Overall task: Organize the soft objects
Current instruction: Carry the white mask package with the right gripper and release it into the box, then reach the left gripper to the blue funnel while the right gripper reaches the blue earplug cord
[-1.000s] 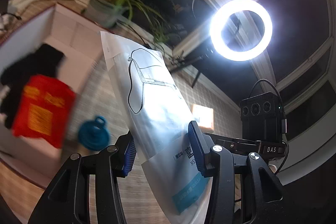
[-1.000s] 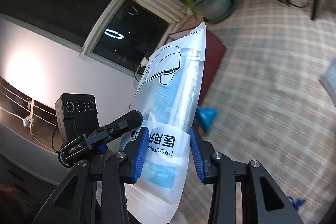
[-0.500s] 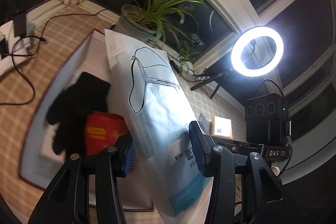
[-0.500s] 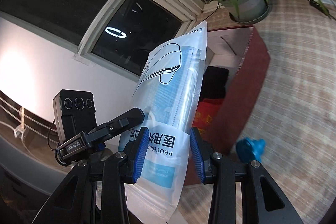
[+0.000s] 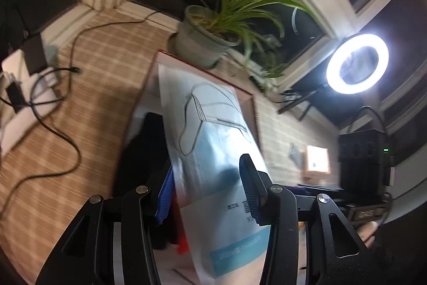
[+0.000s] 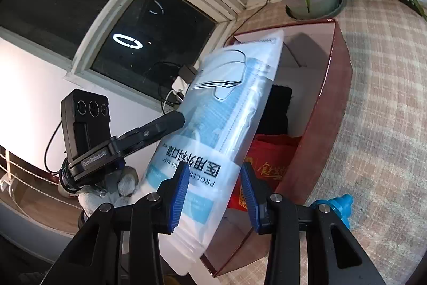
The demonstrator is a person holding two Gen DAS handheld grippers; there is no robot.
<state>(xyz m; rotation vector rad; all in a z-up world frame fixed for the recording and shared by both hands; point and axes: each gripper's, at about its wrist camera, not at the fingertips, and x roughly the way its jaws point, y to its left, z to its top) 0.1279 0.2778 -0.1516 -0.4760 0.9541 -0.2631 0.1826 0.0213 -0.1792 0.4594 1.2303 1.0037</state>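
Now carried over the box, mask pack clamped by both the left gripper and right gripper; best lowered level before letting go.

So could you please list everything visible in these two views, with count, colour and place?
mask pack: one, white and blue, held over the box by both tools
box: one, dark red outside, pale inside, open, on the checked cloth
black fabric item: one, inside the box
red packet: one, gold print, inside the box beside the black item
potted plant: one, green in a grey pot, behind the box
ring light: one, white, lit, by the window
blue plastic item: one, on the cloth beside the box
cables and chargers: several, black and white, left on the cloth
left tool: black, blue pads, gripping the pack
right tool: black, blue pads, gripping the pack
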